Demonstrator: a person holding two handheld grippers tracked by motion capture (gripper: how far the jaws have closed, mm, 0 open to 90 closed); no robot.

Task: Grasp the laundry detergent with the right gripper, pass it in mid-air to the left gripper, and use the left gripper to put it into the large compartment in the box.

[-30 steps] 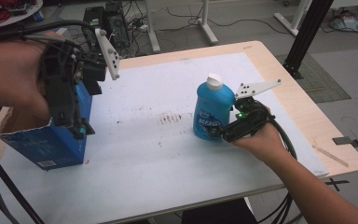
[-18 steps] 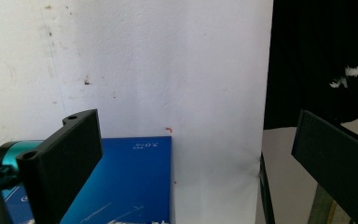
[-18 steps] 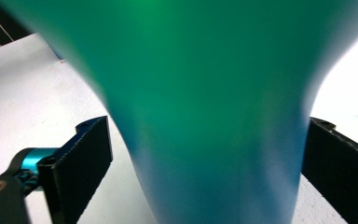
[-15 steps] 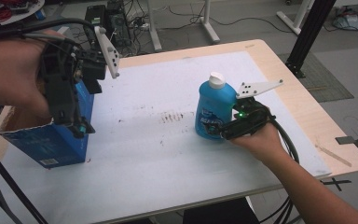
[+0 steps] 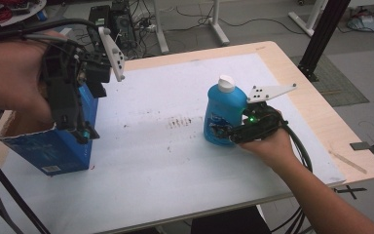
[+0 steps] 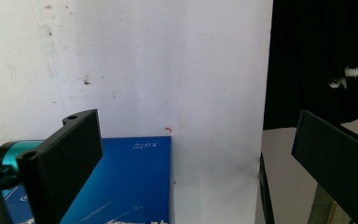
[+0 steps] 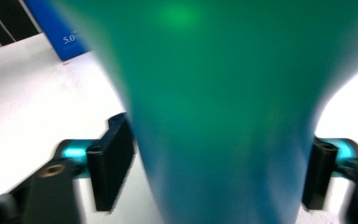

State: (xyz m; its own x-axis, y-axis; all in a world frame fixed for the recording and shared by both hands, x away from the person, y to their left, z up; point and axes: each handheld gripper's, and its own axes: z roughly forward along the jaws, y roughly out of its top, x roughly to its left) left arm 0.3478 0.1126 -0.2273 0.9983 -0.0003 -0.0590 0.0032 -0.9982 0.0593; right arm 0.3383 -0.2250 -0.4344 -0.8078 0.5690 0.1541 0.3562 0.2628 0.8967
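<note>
A: Obstructions on the worktop?

B: Two. A blue box stands at the near left edge; a blue bottle stands upright right of centre.

A: Free passage?

B: A wide bare stretch lies between them, and the far part is open.

We see a wooden table covered for most of its top by a white sheet, which carries a patch of dark smudges near its middle and scattered small specks around it. Beyond the far edge we make out white frame legs on a grey floor, a black post at the right, and tangled cables by dark equipment.
</note>
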